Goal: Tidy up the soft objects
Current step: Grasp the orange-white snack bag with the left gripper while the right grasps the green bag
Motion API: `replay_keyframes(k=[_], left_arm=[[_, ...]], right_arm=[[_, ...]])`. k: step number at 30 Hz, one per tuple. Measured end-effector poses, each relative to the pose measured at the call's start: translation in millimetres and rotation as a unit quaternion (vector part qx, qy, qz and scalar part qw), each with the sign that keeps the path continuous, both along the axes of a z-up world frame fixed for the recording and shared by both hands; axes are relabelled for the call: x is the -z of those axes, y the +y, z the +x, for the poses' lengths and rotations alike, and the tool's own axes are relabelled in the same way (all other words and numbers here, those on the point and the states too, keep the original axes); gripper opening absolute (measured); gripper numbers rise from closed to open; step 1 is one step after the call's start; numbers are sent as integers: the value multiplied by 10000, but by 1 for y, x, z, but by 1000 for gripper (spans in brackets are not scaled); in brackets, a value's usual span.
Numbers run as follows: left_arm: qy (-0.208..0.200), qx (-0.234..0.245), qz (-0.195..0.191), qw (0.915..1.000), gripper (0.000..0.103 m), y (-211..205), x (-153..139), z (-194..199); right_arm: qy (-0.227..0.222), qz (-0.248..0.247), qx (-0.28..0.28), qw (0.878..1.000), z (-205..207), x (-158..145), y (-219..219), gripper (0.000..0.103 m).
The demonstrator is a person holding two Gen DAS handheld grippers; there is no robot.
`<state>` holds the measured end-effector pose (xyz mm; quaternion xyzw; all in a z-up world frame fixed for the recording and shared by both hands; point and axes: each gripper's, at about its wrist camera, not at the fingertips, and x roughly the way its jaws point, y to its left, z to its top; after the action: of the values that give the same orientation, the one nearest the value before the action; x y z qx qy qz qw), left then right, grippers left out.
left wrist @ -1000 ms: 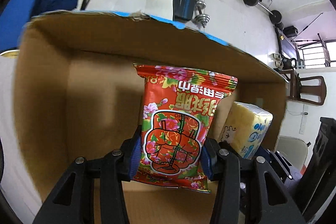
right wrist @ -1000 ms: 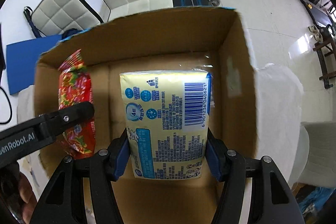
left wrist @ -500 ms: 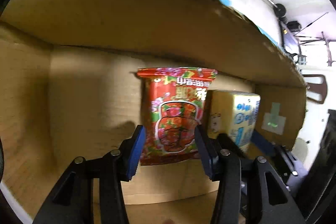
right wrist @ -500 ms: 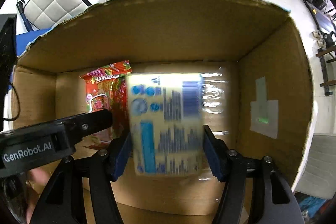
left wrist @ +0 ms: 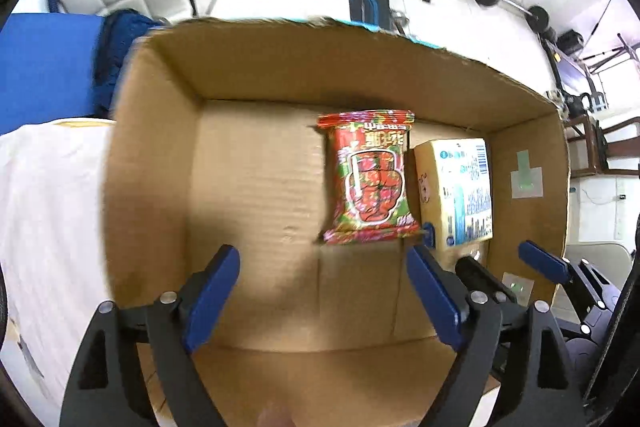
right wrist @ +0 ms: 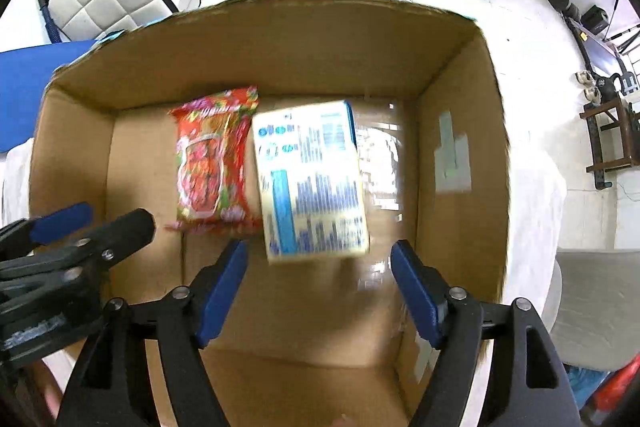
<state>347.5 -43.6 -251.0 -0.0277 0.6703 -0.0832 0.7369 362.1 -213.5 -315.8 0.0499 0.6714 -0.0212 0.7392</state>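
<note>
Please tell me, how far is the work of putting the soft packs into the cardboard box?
Done: the red snack bag and the yellow tissue pack both lie side by side on the floor of the cardboard box. In hand: nothing; the left gripper and right gripper have just been opening and are empty. Left: no other soft items are visible in these views.

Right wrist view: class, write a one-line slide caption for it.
Open right gripper above a cardboard box where a yellow tissue pack lies beside a red snack bag.
</note>
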Motion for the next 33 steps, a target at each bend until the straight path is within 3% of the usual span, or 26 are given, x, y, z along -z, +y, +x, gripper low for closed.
replay_keyframes(k=[1,3,4,12,17,27,31,33], left_arm=[[-77,-9,76,9999,96,2,-5,-4],[-329,-50,208,9992,98,4,-15,-19],[-458,-65,274,9986,99,10,-18,-20],[-1236,38,486,9911,103,16,-43,-41],[-1525,144,341,9876,103,18,-70,-72],[-1775,237,199,9836,103,22,-108,-118],[-1704,135,348,9847,103,32,-109,-133],[-1558,-6,493,9866,103,41,-100,-138]], right_arm=[[-35,31,0,10000,-7,-5,1,82],[-137,1,29,9999,-19,-12,6,100],[-225,5,17,9997,-26,-16,8,103],[-827,-301,69,9961,-87,-67,22,103],[-1211,-361,211,9918,-115,-99,30,103],[-1673,-280,283,9851,-166,-159,38,103],[-1578,-152,267,9870,-181,-161,38,103],[-1364,-29,207,9904,-186,-146,39,103]])
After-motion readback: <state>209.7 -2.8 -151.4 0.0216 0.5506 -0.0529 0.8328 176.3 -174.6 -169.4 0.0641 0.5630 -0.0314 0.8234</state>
